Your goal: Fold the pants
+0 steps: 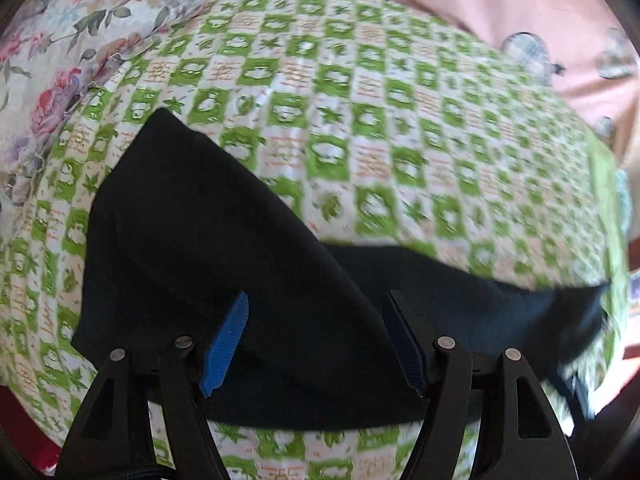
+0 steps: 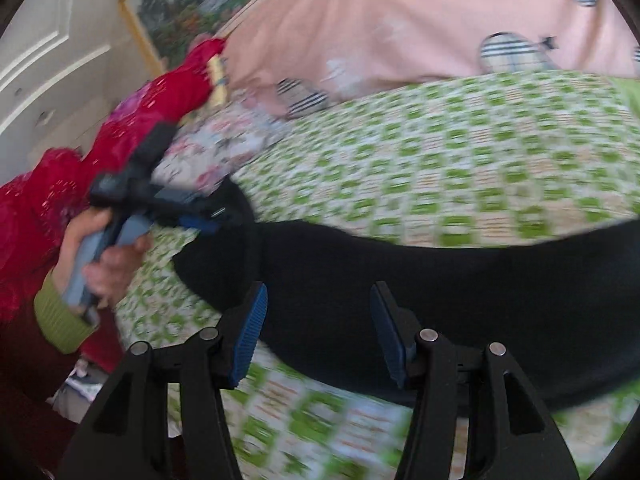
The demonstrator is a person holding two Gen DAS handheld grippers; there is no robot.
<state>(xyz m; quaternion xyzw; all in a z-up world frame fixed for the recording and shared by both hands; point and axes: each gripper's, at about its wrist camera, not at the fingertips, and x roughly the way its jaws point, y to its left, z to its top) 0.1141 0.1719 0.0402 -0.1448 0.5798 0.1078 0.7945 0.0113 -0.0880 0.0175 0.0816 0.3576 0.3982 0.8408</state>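
The black pants [image 1: 224,264] lie on a green-and-white checked bed cover [image 1: 360,120], partly folded, with one leg stretching to the right. My left gripper [image 1: 316,312] is open just above the pants, its blue pads apart and holding nothing. In the right wrist view the pants [image 2: 460,292] run as a dark band across the cover [image 2: 440,160]. My right gripper [image 2: 318,304] is open over them, empty. The left gripper [image 2: 200,220] shows there too, held in a hand at the pants' left end.
A floral quilt [image 1: 52,68] lies at the far left of the bed. A pink duvet with plaid patches [image 2: 420,28] is piled at the back. The person's red sleeve [image 2: 132,136] reaches in from the left. A white cabinet [image 2: 52,52] stands behind.
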